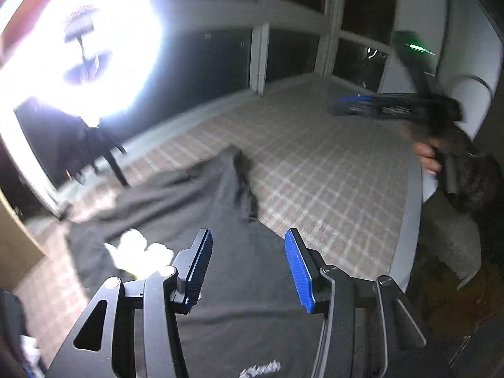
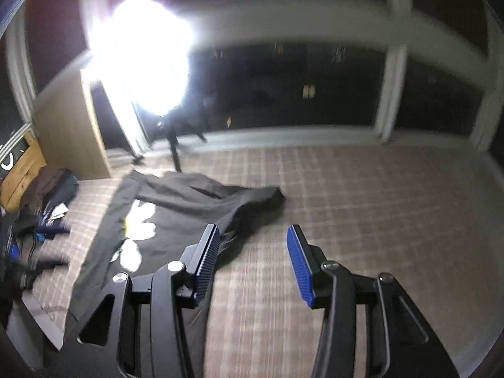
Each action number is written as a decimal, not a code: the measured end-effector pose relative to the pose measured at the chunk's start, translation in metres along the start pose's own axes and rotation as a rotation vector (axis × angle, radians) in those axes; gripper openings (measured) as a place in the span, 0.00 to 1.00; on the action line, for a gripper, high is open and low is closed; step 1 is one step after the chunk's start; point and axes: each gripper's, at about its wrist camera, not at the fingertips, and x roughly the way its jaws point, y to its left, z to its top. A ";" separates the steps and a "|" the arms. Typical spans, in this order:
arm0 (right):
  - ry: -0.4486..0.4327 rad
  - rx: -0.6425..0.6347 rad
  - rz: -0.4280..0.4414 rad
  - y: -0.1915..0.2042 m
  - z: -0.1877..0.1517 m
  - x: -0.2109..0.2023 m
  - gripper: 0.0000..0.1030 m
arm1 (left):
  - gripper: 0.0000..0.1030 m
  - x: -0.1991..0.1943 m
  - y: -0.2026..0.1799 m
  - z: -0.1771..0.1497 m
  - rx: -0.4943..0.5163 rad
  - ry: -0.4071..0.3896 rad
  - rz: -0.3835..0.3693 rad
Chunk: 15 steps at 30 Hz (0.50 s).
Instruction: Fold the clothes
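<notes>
A dark grey top (image 1: 189, 208) with a white print (image 1: 138, 252) lies spread on the plaid bed cover (image 1: 315, 173). My left gripper (image 1: 249, 236) hangs open just above the top's near part, with nothing between its blue pads. In the right wrist view the same top (image 2: 176, 201) lies to the left, one sleeve (image 2: 258, 197) reaching out to the right. My right gripper (image 2: 252, 231) is open over the sleeve's edge and the bare cover (image 2: 346, 204), holding nothing. A hand (image 1: 426, 157) carries that right gripper (image 1: 346, 105), blurred, high at the right.
A very bright lamp (image 2: 141, 53) on a dark stand glares at the back left. Behind the bed are dark windows (image 2: 283, 88) with white frames. A pile of other clothes (image 2: 41, 208) lies at the bed's left end, beside a wooden cabinet (image 2: 69, 132).
</notes>
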 end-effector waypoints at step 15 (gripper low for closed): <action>0.105 0.146 0.123 -0.078 0.004 0.182 0.43 | 0.45 0.250 -0.009 0.084 0.086 0.165 0.162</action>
